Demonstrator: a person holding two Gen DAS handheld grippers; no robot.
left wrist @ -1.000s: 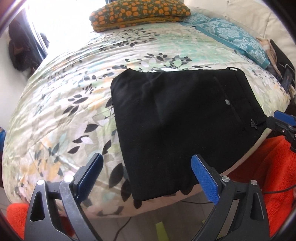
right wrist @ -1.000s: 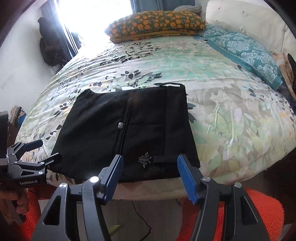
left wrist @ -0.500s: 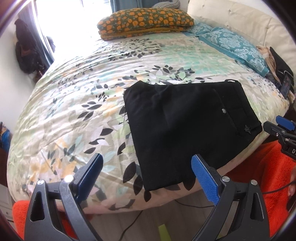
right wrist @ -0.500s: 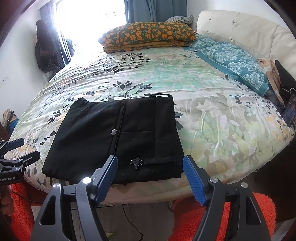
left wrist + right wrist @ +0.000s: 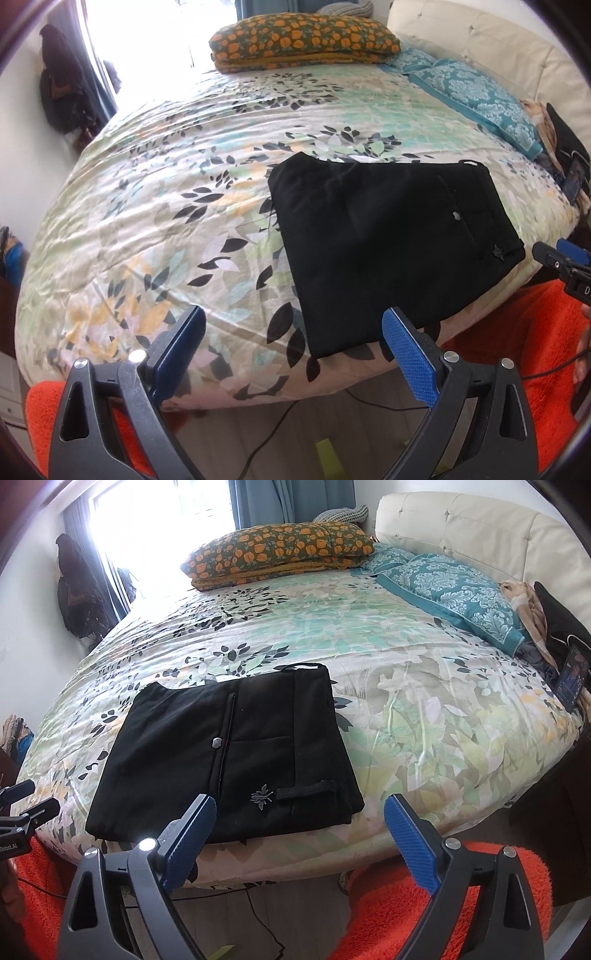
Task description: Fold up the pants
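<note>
pants: folded into flat black square, near edge of bed | left gripper: jaws wide apart, empty, off bed edge | right gripper: jaws wide apart, empty | risk: square lies close to edge; a nudge or snagged belt loop could drag it off, undo fold

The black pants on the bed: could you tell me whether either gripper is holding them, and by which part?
Nothing is held. The left gripper and right gripper are both open, clear of the folded pants.
</note>
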